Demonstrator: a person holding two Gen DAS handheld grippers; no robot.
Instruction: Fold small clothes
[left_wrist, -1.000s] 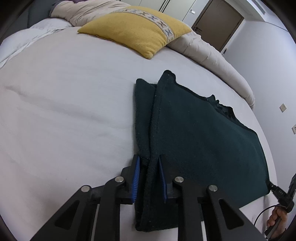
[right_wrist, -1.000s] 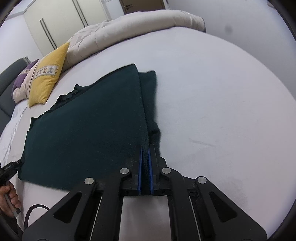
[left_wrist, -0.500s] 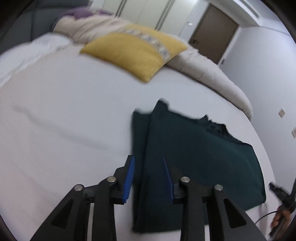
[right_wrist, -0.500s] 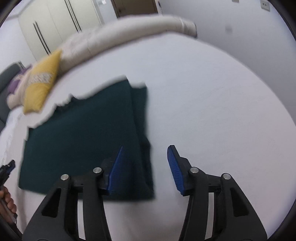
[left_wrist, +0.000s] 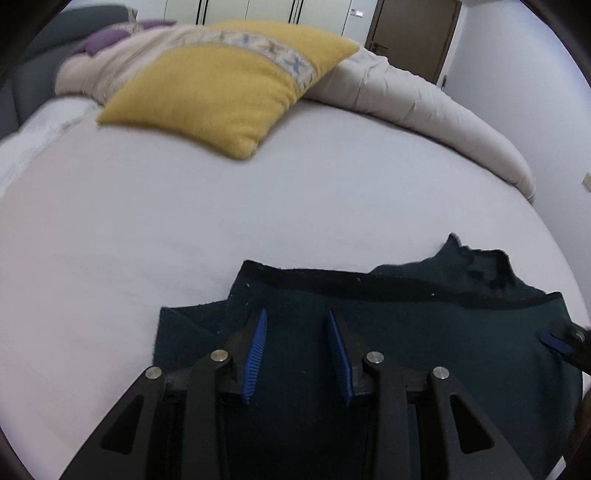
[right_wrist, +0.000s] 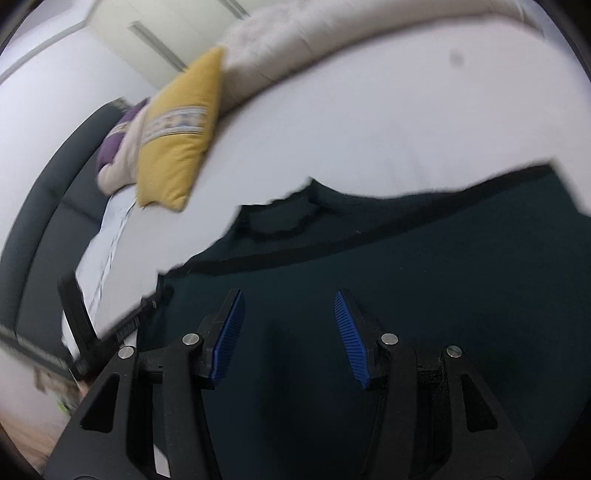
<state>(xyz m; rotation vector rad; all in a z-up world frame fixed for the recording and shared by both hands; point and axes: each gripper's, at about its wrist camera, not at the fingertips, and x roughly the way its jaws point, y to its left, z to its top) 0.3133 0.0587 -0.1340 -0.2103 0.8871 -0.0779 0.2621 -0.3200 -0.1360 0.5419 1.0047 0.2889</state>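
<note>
Left wrist view showed the left gripper (left_wrist: 295, 354) open and empty over the sweater (left_wrist: 424, 332). The right gripper (right_wrist: 288, 336), empty, was closing a little. Each should grab an edge neatly.

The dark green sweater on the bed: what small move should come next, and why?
Probably lower both grippers, left and right, to pinch the sweater's near edge for the next fold: both hang unclenched above it, gripping nothing, the right one's jaws closing.

The dark green garment (left_wrist: 424, 332) is nubby, matt knit cloth on the bed's smooth white sheet (left_wrist: 147, 221), the yellow cushion (left_wrist: 221, 92) looks softly napped, and the ribbed blue pads (left_wrist: 256, 354) sit on matt black plastic fingers.
</note>
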